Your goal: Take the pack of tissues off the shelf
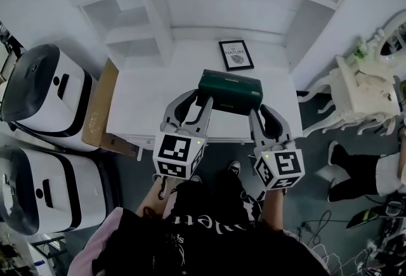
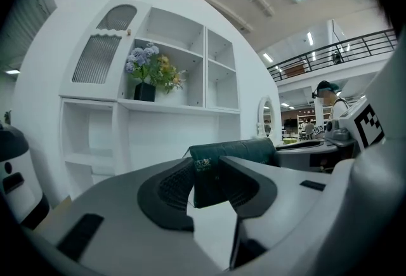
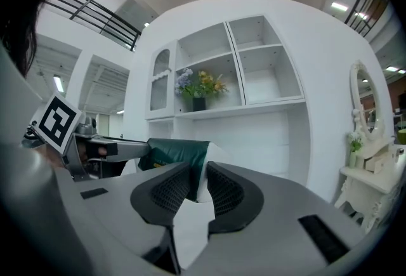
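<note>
1. The white shelf unit [image 2: 95,122] is split into open compartments. In one of them I see a black pot [image 2: 144,92] holding blue and yellow flowers [image 2: 151,66].
2. Below the shelves is a white counter [image 1: 143,103]. A framed print [image 1: 236,54] sits near its back.
3. The pack of tissues [image 1: 230,92] is dark green and is out of the compartments. It lies crosswise above the front part of the counter, carried between my two grippers with one at each end.
4. The left gripper [image 1: 199,98] is clenched on the pack's left end. In its own view the ribbed pads [image 2: 174,184] press the green wrapper from both sides.
5. The right gripper [image 1: 260,111] is clamped on the opposite end. The jaws pinch the green wrapper and a white fold of it.
6. Both grippers point roughly level toward the shelves, side by side, with their marker cubes nearest me.
7. A cardboard box [image 1: 101,110] leans at the counter's left side, and a white dressing table [image 1: 358,87] stands well off to the right
</note>
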The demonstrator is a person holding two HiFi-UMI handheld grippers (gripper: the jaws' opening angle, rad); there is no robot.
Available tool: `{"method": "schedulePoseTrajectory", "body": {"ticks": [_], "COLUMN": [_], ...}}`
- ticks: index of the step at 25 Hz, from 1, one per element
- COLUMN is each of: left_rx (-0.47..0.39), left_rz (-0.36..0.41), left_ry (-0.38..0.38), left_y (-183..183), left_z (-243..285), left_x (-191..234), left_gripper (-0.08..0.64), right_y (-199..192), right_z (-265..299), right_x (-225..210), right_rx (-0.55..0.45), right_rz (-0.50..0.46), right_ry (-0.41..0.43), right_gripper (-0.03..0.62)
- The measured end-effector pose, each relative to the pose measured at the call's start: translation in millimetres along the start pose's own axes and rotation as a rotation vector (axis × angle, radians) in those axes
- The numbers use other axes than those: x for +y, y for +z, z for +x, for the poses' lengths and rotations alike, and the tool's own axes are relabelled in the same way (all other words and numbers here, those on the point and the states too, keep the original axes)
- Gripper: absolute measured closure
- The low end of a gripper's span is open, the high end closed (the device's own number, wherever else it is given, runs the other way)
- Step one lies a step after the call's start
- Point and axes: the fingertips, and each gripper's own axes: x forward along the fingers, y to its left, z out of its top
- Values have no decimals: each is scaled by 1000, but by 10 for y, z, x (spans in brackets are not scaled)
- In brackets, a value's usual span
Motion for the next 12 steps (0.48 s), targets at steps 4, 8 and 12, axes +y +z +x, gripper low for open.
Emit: {"method": "schedulePoseTrajectory", "body": {"ticks": [4,8,12], "left_rx": [-1,-6,-16], "left_rz": [-22,-28,-34], "left_ry": [-10,-11,-2], "left_y": [-72,-99,-88], "left_z": [-257,-429,-541], "left_x": [64,140,232], "left_gripper": [437,437,437], "right_y": [-24,-28,-5], "right_z": [-99,-134,-118], "right_x": [247,432,567], "right_rx": [-4,-8,-11], "right_rz": [-1,-4,-11], "right_ry": [-9,-8,-1], "right_gripper": [485,485,485]}}
